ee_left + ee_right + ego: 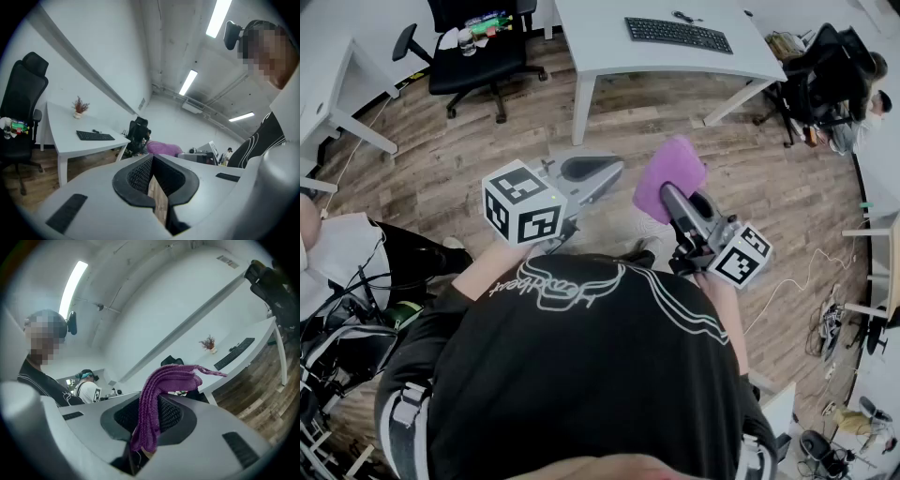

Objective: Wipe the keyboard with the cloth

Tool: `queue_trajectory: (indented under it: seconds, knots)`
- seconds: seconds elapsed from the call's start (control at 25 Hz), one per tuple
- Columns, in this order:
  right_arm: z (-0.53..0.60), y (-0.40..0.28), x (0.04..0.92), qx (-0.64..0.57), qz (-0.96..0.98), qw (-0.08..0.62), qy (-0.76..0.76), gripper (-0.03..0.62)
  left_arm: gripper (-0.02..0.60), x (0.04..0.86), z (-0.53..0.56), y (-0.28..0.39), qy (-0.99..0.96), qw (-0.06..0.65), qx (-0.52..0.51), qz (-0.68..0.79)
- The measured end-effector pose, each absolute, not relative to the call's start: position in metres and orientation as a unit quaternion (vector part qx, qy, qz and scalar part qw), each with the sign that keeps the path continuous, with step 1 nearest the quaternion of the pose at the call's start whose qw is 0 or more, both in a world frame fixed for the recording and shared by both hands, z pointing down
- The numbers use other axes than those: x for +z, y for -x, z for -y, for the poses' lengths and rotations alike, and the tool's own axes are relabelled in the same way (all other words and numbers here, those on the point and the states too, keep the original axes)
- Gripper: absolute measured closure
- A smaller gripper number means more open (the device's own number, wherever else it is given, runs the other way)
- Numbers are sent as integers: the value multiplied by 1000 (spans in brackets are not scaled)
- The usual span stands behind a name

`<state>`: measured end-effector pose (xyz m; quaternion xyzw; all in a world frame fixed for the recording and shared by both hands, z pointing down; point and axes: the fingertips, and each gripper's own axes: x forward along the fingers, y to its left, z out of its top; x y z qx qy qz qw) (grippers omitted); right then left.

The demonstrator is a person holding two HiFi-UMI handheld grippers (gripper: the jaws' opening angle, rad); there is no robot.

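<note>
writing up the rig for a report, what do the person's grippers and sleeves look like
The left gripper and the right gripper both have light grey moulded tongs lined with black ribbed pads, with small black strips on the shells. Each carries a white cube printed with black square markers. The person wears a black short-sleeved top with a white line print.

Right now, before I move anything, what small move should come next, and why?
Probably carry the right gripper forward toward the black keyboard. It is already shut on the purple cloth, but the keyboard lies on the white desk well ahead, untouched.
</note>
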<state>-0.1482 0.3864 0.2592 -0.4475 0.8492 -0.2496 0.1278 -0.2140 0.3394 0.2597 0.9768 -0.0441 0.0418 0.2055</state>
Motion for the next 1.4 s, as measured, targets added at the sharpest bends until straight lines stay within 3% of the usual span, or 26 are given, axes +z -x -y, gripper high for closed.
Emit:
queue_trajectory:
  seconds: [0.4,0.88,1.4]
  knots:
    - [-391,135,257,-245,-845,122,460,530,577,256,-342,204,-976,208,44,36]
    - [-365,77,287,-267,-839,154,448,530,577,291,-323,146,-968,232,84,45]
    - [-262,-95,324,-303,-824,166,450,530,577,329,-211,-16,-948,289,104,82]
